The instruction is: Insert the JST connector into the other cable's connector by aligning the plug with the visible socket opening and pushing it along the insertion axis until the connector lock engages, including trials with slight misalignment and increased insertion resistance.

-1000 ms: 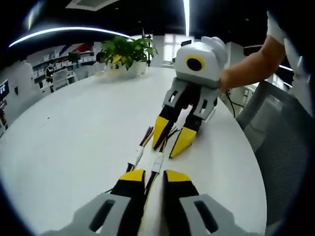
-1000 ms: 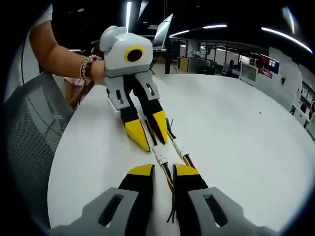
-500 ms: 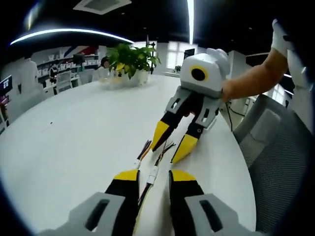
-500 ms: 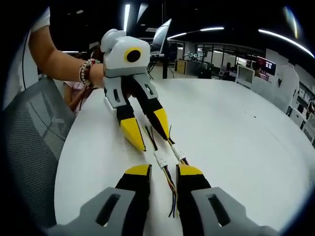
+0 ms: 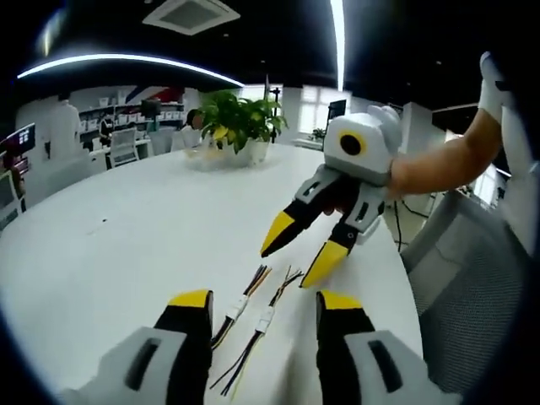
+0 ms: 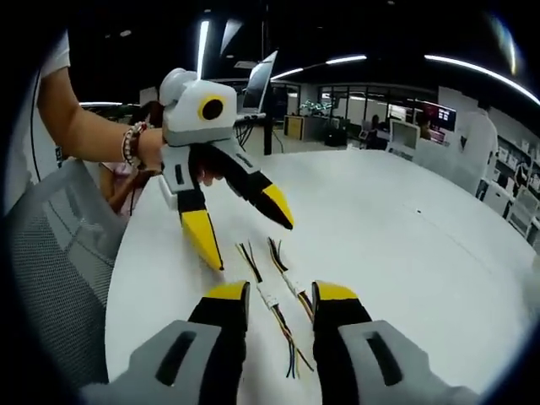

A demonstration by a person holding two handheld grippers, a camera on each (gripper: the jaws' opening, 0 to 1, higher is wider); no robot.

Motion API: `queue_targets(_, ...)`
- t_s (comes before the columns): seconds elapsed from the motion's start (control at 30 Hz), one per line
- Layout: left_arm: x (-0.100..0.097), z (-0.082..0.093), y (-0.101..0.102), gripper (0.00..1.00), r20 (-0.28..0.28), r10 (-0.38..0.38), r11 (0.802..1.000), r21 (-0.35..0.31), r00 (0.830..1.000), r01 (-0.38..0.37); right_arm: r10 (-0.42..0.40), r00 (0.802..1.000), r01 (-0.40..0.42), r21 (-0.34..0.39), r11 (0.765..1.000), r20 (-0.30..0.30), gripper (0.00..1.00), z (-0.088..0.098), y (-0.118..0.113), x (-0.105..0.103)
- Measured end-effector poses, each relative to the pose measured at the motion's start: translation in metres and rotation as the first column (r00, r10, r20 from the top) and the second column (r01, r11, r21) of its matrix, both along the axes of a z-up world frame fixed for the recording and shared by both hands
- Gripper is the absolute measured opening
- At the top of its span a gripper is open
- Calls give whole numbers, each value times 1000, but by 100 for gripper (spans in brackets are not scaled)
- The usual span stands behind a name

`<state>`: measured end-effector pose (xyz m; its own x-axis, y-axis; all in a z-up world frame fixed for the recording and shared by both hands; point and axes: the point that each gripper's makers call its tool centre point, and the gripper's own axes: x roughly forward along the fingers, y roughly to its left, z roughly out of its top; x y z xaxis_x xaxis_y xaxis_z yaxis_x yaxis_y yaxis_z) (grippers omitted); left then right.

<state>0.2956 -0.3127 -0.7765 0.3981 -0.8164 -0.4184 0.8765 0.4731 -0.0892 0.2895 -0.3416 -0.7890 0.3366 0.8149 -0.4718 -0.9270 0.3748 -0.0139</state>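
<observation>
Left gripper view: both cables (image 5: 253,316) flat on table (image 5: 110,245), side by side between open left gripper (image 5: 263,305) jaws, long axes pointing toward right gripper (image 5: 301,253), also open, lifted.

Left gripper view: we look low along our own jaws across the round white table (image 5: 101,253), facing the opposite gripper. Right gripper view: we face back the other way. Both share the two thin multicoloured wire cables (image 5: 249,316) (image 6: 274,295), near.
</observation>
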Motion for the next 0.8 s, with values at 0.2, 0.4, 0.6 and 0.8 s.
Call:
queue_targets(0.2, 5, 16, 0, 67, -18, 81, 995, -65, 997, -82, -59, 998, 59, 41, 997, -3, 36, 11, -3, 4)
queue_targets(0.4, 3, 31, -1, 80, -34, 111, 986, -120, 993, -115, -111, 994, 112, 103, 988, -10, 39, 27, -5, 7)
queue_targets(0.6, -1, 45, -5, 95, -86, 132, 971, -188, 988, -146, -176, 984, 178, 151, 972, -27, 58, 40, -10, 14)
queue_targets(0.8, 1, 61, 0, 99, -80, 181, 952, -236, 980, -195, -240, 970, 244, 212, 946, -48, 70, 56, -21, 18)
